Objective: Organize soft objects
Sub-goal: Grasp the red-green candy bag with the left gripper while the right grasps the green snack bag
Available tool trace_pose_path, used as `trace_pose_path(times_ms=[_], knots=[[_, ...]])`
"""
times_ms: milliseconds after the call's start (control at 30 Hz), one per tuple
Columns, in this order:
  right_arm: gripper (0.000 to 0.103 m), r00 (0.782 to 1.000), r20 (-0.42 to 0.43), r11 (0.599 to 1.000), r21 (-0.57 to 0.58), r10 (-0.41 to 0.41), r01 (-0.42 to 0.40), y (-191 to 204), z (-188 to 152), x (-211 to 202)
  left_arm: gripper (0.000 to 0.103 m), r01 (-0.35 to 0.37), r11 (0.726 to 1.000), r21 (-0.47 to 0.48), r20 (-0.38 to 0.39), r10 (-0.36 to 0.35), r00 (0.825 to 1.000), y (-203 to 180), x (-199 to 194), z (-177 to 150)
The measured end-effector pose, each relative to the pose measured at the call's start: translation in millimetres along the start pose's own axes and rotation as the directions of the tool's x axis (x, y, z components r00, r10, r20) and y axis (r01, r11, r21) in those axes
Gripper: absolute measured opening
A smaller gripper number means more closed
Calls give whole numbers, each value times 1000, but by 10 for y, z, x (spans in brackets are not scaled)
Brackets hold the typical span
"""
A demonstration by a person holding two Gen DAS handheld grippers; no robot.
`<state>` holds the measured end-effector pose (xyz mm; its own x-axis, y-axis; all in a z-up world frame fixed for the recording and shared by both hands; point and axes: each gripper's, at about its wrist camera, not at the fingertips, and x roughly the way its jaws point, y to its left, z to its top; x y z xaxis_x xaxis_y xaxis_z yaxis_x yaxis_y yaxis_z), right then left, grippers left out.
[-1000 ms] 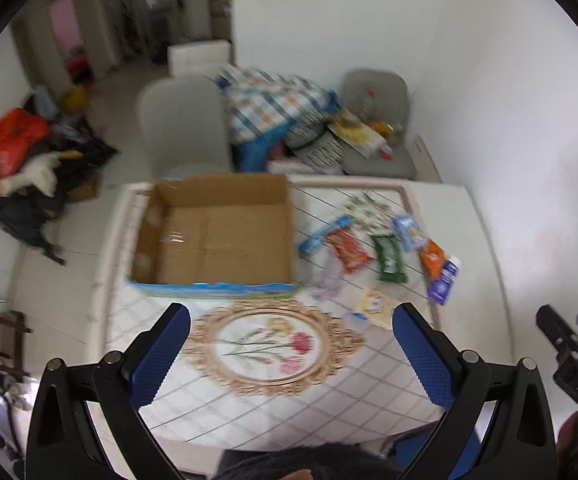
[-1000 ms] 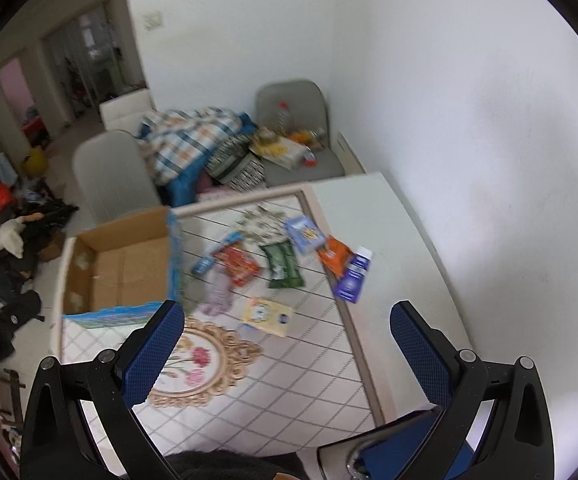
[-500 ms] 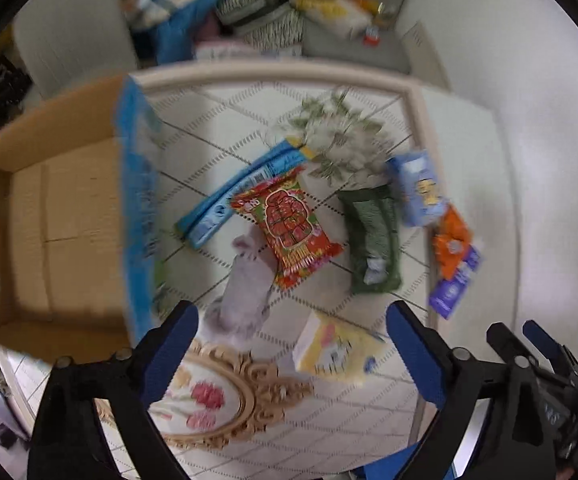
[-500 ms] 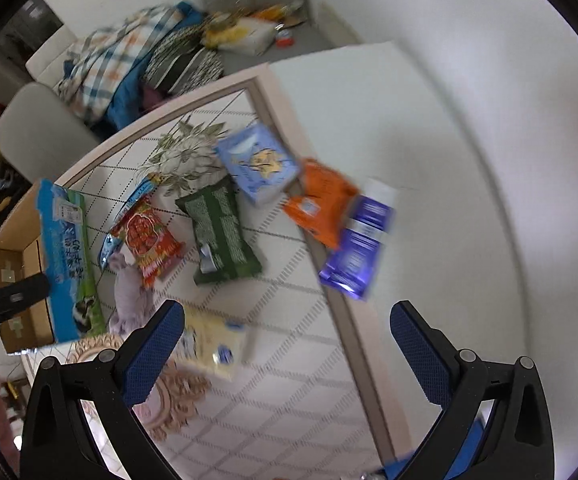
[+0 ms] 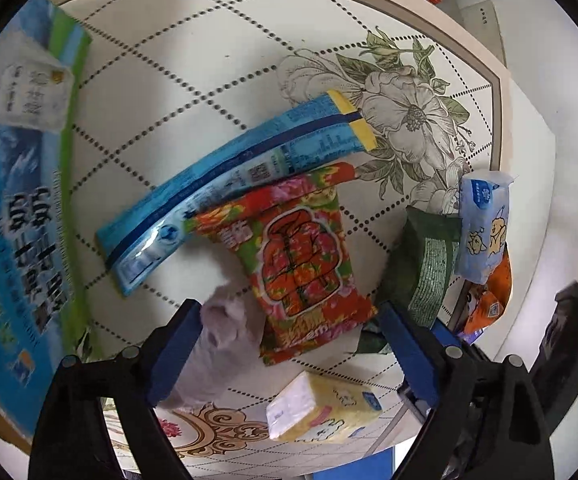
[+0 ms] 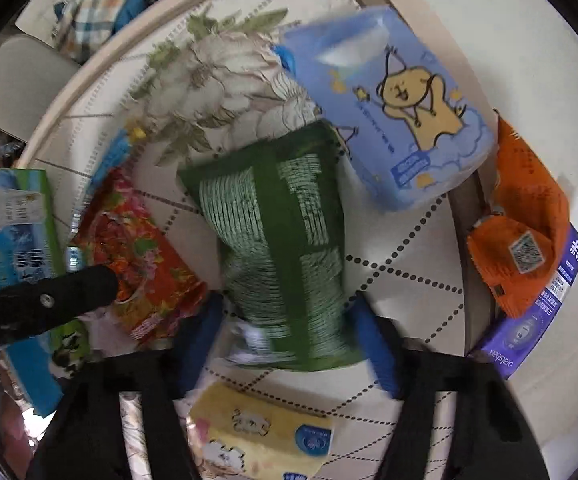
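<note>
The right gripper point(image 6: 289, 320), its jaws just closing, has its blue pads against both sides of the green pouch's point(image 6: 281, 240) near end, crowded by the blue tissue pack point(image 6: 393, 120) at far right and the red floral packet point(image 6: 137, 248) at left. The left gripper point(image 5: 289, 344) stands wide and empty astride that packet's near end, one pad beside a blurred lilac cloth point(image 5: 217, 344). The cardboard box point(image 5: 17, 200) walls off the left; the yellow tissue pack point(image 5: 325, 412) lies nearest, partly hidden.
</note>
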<state>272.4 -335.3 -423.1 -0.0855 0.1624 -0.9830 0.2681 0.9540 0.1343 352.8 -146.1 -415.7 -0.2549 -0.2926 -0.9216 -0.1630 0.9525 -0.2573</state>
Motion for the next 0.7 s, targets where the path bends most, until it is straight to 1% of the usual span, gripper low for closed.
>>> trace_pose_path(times_ms=[33,67,100,167,200,300,367,433,467,500,567,700], knots=[[53,1000,7,1000,5,4,-4,-6,-10,-2,90,-4,1000,10,-8,4,1000,-35,41,11],[45,1000,10,1000,18,4,-4,-27,-24,-16,90,4,1000,15,-19,-4,1000,-65,87,24],[42,1000,9,999,37,0,-1,-64,-49,-45,90,11,1000,13,-30,-11,999,-86,138,40],[42,999,14,998,47,-40,39,-111,-69,-69,90,9,1000,9,-43,-9,999,-125,241,91],[42,999,14,998,43,-51,51,-121,-81,-68,90,-3,1000,7,-51,4,999,-149,317,107],[43,999,5,998,44,-42,42,-140,-81,-11,90,-51,999,13,-49,52,997,-222,502,96],[46,999,1,998,34,-51,51,-118,-55,33,84,-91,995,44,-20,92,996,-302,522,78],[48,998,-4,998,29,-60,60,-118,7,87,67,-170,981,92,-6,171,985,-383,549,35],[50,998,-9,998,30,-61,62,-108,41,119,62,-206,972,114,9,206,978,-418,559,3],[51,998,-16,997,33,-63,63,-112,105,145,58,-213,968,131,24,211,977,-462,555,-15],[53,998,-21,997,41,-62,63,-93,154,208,55,-221,963,151,39,218,975,-481,558,-83],[52,995,-18,994,26,-101,102,-58,217,245,54,-214,963,166,74,204,976,-500,639,-219]])
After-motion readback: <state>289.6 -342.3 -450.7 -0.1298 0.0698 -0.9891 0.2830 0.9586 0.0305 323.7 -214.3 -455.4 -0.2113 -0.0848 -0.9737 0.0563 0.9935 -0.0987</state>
